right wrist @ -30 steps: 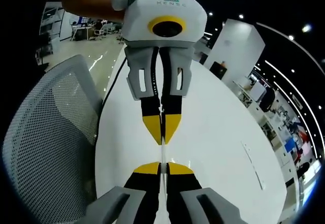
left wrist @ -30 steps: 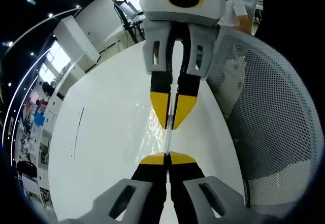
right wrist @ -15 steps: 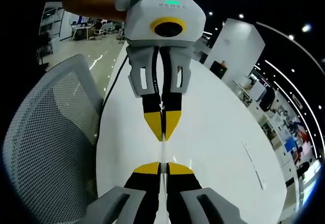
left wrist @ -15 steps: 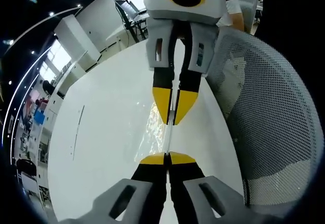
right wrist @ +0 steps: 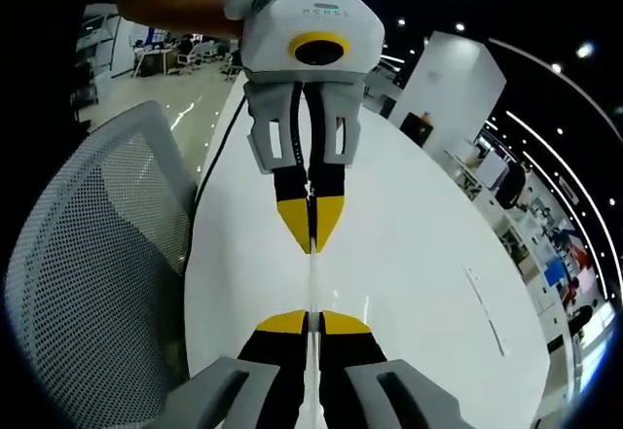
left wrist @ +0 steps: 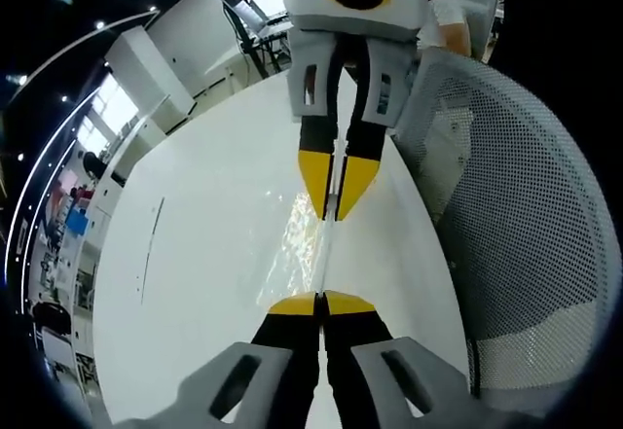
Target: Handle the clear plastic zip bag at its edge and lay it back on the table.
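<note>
A glossy white table [left wrist: 195, 283] lies under both grippers, long and curved in the fisheye views, with a thin dark mark on its surface. One grey mesh office chair [left wrist: 526, 225] stands at the table's edge, seen in the right gripper view as well [right wrist: 88, 254]. Beyond the table is a large office hall with white pillars, ceiling spot lights and distant desks.

In the left gripper view, the left gripper [left wrist: 320, 303] has its yellow-tipped jaws pressed together on the near edge of the clear plastic zip bag [left wrist: 307, 244]. The bag stretches as a thin, glinting sheet just above the table to the right gripper [left wrist: 336, 213], which faces it and pinches the far edge.

In the right gripper view, the right gripper [right wrist: 310, 320] is clamped on the bag [right wrist: 311, 278], seen edge-on as a pale line. The left gripper [right wrist: 311, 244] opposite pinches the other end, and a person's bare forearm [right wrist: 180, 1] reaches in behind it.

There are two grippers, one bag and one chair.
</note>
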The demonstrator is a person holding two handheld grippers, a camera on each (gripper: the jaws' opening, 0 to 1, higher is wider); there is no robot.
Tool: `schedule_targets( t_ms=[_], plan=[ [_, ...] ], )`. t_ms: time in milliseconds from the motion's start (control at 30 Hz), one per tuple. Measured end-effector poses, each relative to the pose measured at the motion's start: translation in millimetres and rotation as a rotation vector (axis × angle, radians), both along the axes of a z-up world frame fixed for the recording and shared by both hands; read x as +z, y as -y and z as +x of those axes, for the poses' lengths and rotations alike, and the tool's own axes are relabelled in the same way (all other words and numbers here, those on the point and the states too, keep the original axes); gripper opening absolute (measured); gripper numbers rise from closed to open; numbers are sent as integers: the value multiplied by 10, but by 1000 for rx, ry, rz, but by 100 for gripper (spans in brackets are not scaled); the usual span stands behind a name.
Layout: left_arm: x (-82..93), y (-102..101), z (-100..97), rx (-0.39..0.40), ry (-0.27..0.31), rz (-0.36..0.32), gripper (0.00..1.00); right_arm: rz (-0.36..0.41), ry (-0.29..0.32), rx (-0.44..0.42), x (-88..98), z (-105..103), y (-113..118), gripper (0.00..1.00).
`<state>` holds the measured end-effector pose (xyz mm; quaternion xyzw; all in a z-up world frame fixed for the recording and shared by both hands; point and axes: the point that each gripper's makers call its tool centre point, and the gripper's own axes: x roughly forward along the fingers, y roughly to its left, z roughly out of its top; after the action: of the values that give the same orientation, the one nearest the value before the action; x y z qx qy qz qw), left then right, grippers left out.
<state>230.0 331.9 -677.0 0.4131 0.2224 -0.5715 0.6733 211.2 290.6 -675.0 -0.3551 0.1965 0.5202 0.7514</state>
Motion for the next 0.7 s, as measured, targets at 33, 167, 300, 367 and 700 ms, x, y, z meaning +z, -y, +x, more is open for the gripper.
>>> schedule_targets(
  t_ms=[33,167,300,367,700],
  plan=[
    [1,-2,0,0,0,0,0,0,0,-1,0,1,2,0],
    [-6,-25,20,4,2,2,0,-2,0,-5,-1,8,18,0],
    [-1,-41,28,9,3,3,0,0,1,-9,1,14,27,0],
    [-2,-50,30,11,3,3,0,-1,2,-9,1,16,32,0],
    [4,-57,32,16,3,3,0,3,4,-14,8,18,35,0]
  ],
)
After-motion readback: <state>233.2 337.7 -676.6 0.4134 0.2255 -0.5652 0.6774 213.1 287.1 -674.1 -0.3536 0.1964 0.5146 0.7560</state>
